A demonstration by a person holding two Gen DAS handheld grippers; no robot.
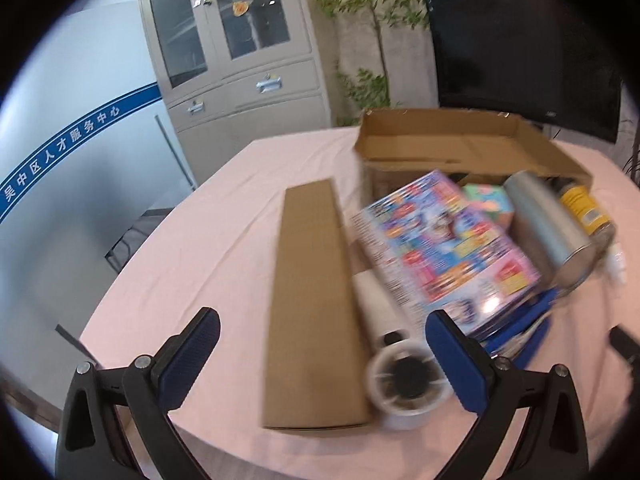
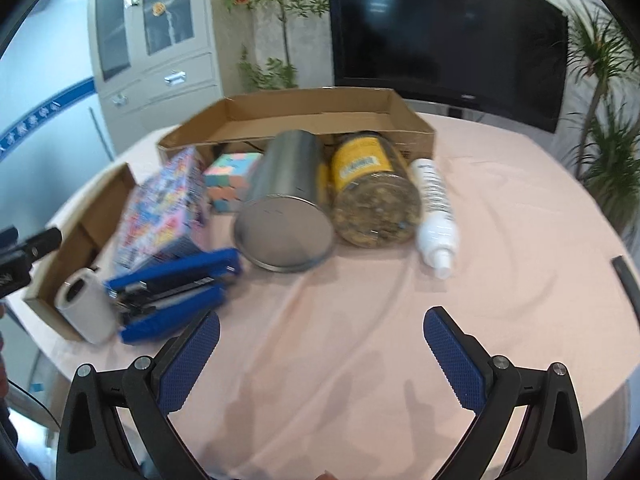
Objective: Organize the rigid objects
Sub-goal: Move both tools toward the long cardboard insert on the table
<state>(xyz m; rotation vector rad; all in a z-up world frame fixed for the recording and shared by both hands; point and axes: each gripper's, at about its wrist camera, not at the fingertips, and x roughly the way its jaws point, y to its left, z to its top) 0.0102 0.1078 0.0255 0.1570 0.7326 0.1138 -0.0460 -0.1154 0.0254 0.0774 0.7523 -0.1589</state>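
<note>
Right tool point(image 2: 322, 330) spread over bare cloth; left tool point(image 1: 322, 330) spread above flat carton point(image 1: 316, 304), tape roll point(image 1: 404, 380) beside.

- tablecloth point(image 2: 500, 240): soft matt pink cloth, a bit wrinkly
- tin can point(image 2: 286, 200): brushed metal
- cardboard tray point(image 2: 408, 114): plain matt brown
- toy box point(image 1: 444, 240): glossy print
- gripper pads point(image 2: 188, 360): blue, rough dimpled texture
</note>
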